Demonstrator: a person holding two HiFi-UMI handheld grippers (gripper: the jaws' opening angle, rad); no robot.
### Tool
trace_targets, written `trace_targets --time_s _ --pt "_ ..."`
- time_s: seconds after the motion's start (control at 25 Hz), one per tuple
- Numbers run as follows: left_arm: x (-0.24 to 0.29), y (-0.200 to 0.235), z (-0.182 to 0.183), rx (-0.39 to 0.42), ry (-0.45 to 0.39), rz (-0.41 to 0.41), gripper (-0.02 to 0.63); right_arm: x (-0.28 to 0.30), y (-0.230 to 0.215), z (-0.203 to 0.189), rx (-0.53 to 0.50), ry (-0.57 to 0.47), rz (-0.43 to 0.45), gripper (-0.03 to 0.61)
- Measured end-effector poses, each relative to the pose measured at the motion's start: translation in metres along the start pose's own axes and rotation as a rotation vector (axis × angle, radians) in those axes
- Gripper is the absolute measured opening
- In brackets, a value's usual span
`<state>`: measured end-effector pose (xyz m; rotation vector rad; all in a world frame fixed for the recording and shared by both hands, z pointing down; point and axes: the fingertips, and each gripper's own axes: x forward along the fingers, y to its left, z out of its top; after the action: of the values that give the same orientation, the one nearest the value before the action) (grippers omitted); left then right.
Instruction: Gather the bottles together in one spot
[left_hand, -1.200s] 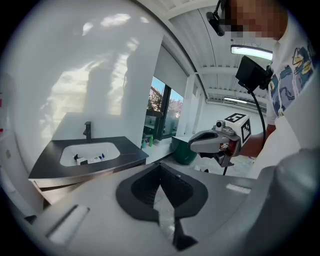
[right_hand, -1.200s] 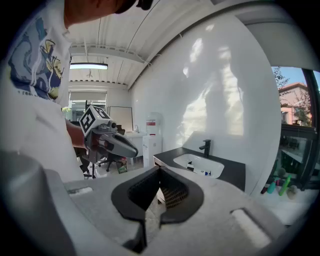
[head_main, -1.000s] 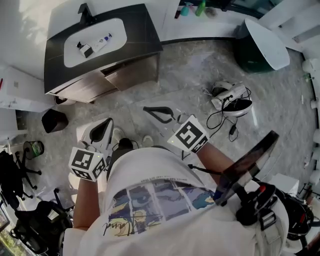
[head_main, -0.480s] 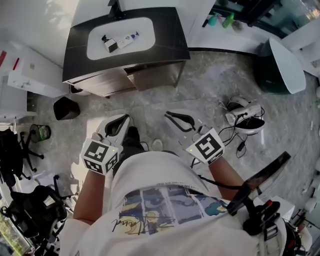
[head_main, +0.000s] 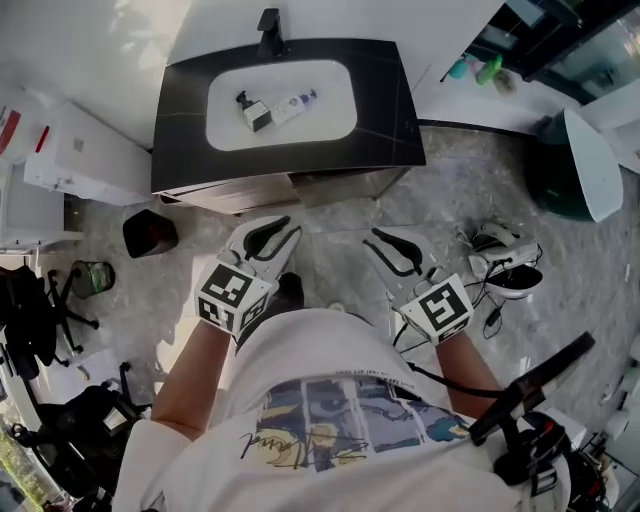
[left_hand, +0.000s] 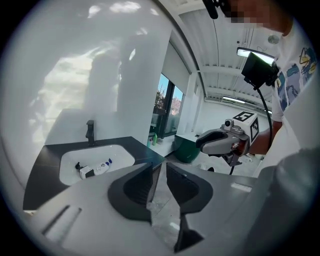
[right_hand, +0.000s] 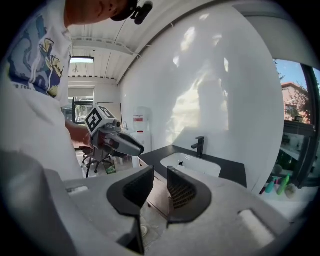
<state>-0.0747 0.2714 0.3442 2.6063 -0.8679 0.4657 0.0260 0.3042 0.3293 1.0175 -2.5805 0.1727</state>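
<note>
Two bottles lie in the white basin (head_main: 335, 120) of a black-topped vanity: a white bottle with a blue cap (head_main: 293, 103) and, beside it, a small boxy bottle with a dark cap (head_main: 252, 113). The left gripper view shows the same pair, the white bottle (left_hand: 103, 166) and the boxy bottle (left_hand: 86, 172). A green bottle (head_main: 488, 68) and a teal bottle (head_main: 458, 68) stand on a white ledge at the far right. My left gripper (head_main: 268, 237) hangs in front of the vanity, its jaws opening with nothing between them. My right gripper (head_main: 392, 250) is beside it, open and empty.
A black faucet (head_main: 268, 20) stands behind the basin. A drawer (head_main: 250, 190) sticks out under the counter. On the floor are a black bin (head_main: 150, 232), a dark green tub with a white lid (head_main: 565, 165) and a headset with cables (head_main: 505, 265). White cabinet (head_main: 80, 160) at left.
The person has stepped closer to the vanity, so the basin sits more central in the head view. Both grippers have come forward towards the counter, and the left jaws have parted.
</note>
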Motion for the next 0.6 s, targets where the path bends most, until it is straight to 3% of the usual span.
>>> trace_targets --time_s 0.36,0.6 --pt "0.017 0.092 0.021 0.071 0.040 -0.112 0.100 0.092 -0.020 0.021 0.054 0.036 -0.084 0.081" --pt "0.057 0.148 0.029 0.116 0.071 -0.086 0.100 0.116 -0.037 0.031 0.075 0.058 -0.119 0.081"
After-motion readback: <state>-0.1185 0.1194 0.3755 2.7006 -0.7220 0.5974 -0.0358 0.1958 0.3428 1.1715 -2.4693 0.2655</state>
